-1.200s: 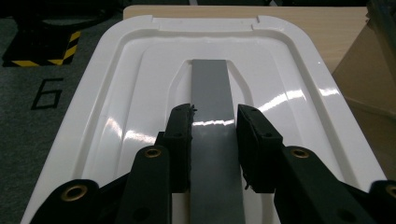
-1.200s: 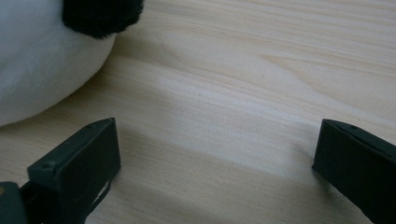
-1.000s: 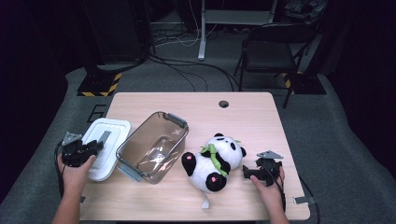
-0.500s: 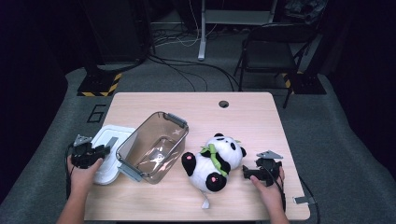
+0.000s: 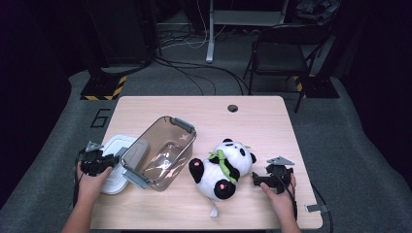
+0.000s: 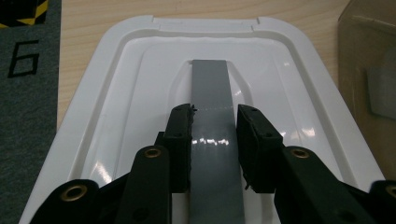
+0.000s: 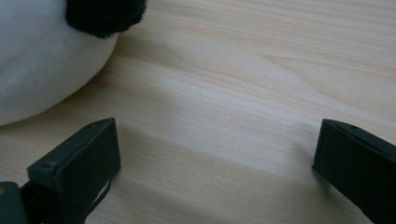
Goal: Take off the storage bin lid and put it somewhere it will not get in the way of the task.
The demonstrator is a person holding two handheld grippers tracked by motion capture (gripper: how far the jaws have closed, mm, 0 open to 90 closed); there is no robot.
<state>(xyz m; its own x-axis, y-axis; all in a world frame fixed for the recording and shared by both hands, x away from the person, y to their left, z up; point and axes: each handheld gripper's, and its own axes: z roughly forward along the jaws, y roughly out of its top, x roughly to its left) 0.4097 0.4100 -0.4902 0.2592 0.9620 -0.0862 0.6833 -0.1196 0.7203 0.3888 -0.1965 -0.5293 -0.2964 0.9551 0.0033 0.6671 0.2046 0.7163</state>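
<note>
Two black jaws of the left gripper [image 6: 214,140] straddle, unclosed, the light, stiff, slippery white plastic lid's [image 6: 140,70] grey strip [image 6: 211,88] at frame centre; right gripper [image 7: 217,172] gapes empty

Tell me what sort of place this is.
Probably a lab or studio set up for recording, not a home. A lone wooden table stands on grey carpet in a dark room, cables run loose over the floor, a folding chair sits behind, and hazard-striped tape marks an equipment base.
</note>
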